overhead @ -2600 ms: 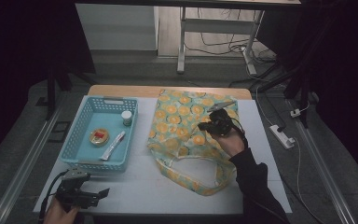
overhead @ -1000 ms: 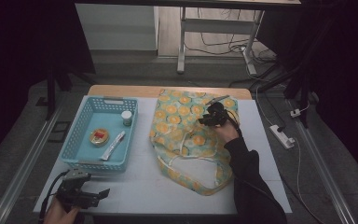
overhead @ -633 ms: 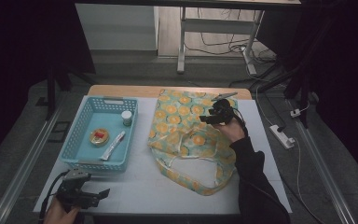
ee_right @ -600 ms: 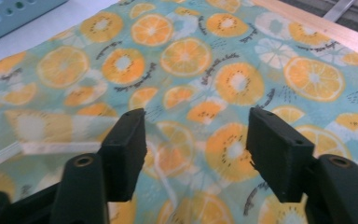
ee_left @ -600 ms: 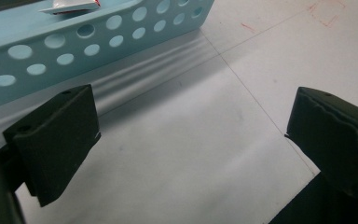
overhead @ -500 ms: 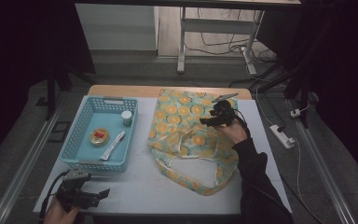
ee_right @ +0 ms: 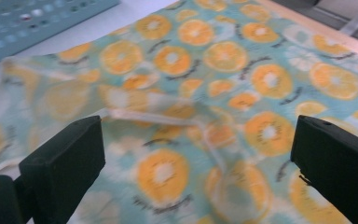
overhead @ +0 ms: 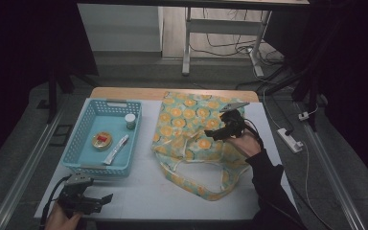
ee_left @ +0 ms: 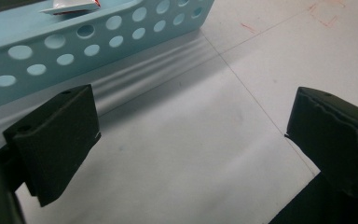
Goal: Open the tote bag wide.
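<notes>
A teal cloth bag printed with orange slices (overhead: 191, 129) lies flat on the white table (overhead: 139, 187), its handles looped toward the front. My right gripper (overhead: 215, 134) hovers over the bag's right half, open, nothing between its jaws; in the right gripper view the bag's cloth (ee_right: 191, 93) and a pale strap (ee_right: 158, 117) lie below it. My left gripper (overhead: 100, 200) rests open at the table's front left corner, just in front of the light blue basket (overhead: 79, 143). The basket wall (ee_left: 74, 42) fills the top of the left gripper view.
The basket holds a small white-capped jar (overhead: 130, 120), a round tin with a red label (overhead: 102, 140) and a white sachet (overhead: 116, 149). A power strip (overhead: 290, 140) lies on the floor to the right. A desk frame (overhead: 187, 43) stands behind the table.
My right gripper has shifted over the bag, back and to the right, and the bag's cloth and handles have shifted with it. The left gripper has stayed still.
</notes>
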Tool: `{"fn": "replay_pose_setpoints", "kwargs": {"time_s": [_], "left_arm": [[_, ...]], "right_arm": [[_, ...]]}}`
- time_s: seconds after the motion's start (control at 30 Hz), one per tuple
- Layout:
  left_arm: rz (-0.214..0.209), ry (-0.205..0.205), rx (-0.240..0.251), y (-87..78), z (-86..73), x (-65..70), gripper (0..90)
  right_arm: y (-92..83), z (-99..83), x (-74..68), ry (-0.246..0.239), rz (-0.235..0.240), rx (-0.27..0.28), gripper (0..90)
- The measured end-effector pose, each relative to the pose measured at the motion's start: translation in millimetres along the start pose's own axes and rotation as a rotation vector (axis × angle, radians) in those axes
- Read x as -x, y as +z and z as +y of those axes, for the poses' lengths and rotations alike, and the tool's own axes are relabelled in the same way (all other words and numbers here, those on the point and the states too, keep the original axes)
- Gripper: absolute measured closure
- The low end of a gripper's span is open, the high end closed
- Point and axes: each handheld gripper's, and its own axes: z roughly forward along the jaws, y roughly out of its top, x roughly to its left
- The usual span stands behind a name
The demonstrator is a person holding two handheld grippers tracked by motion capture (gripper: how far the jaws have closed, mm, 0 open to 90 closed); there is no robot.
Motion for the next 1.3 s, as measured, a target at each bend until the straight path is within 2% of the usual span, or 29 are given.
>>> {"fn": "replay_pose_setpoints", "kwargs": {"time_s": [0.23,0.27,0.37,0.53,0.7,0.83,0.9,0.93,0.97,1.0,1.03,1.07,1.23,1.27,1.3], "left_arm": [[0.001,0.0,0.001,0.0,0.0,0.2,2.5],[0.001,0.0,0.0,0.0,0.0,0.1,2.5],[0.0,0.001,0.0,0.0,-0.1,0.2,2.5],[0.001,0.005,-0.001,0.1,0.0,0.4,2.5],[0.001,0.006,-0.003,0.3,0.2,0.4,2.6],[0.001,0.008,-0.004,0.4,0.2,0.7,2.6],[0.001,0.008,-0.005,0.5,0.3,0.6,2.6],[0.001,0.008,-0.005,0.5,0.3,0.6,2.6],[0.001,0.009,-0.005,0.5,0.2,0.6,2.6],[0.001,0.009,-0.005,0.5,0.2,0.6,2.6],[0.001,0.009,-0.005,0.5,0.2,0.7,2.6],[0.001,0.009,-0.006,0.5,0.3,0.7,2.6],[0.002,0.01,-0.009,0.6,0.4,1.0,2.7],[0.002,0.01,-0.009,0.7,0.4,1.0,2.7],[0.002,0.01,-0.01,0.8,0.5,1.0,2.7]], "right_arm": [[-4.2,-8.0,-21.3,-0.026,0.04,-0.022,0.7],[-3.7,-11.8,-27.9,-0.033,0.045,-0.037,0.0],[-2.2,-18.7,-34.5,-0.042,0.06,-0.064,0.0],[1.6,-31.7,-37.5,-0.03,0.07,-0.096,0.0],[7.1,-49.8,-33.9,-0.039,0.072,-0.134,0.0],[11.5,-57.3,-34.0,-0.047,0.069,-0.153,6.0],[13.9,-62.5,-34.4,-0.054,0.111,-0.169,19.4],[13.9,-62.5,-34.4,-0.054,0.111,-0.169,19.4],[14.1,-63.5,-34.8,-0.059,0.128,-0.171,26.1],[13.8,-64.4,-36.6,-0.072,0.153,-0.185,39.4],[13.8,-64.4,-36.6,-0.072,0.153,-0.185,39.4],[13.7,-65.1,-38.9,-0.095,0.178,-0.202,50.8],[16.1,-68.0,-43.9,-0.158,0.183,-0.24,77.1],[16.1,-68.0,-43.9,-0.158,0.183,-0.24,77.1],[16.4,-68.2,-45.1,-0.171,0.177,-0.242,86.2]]}}
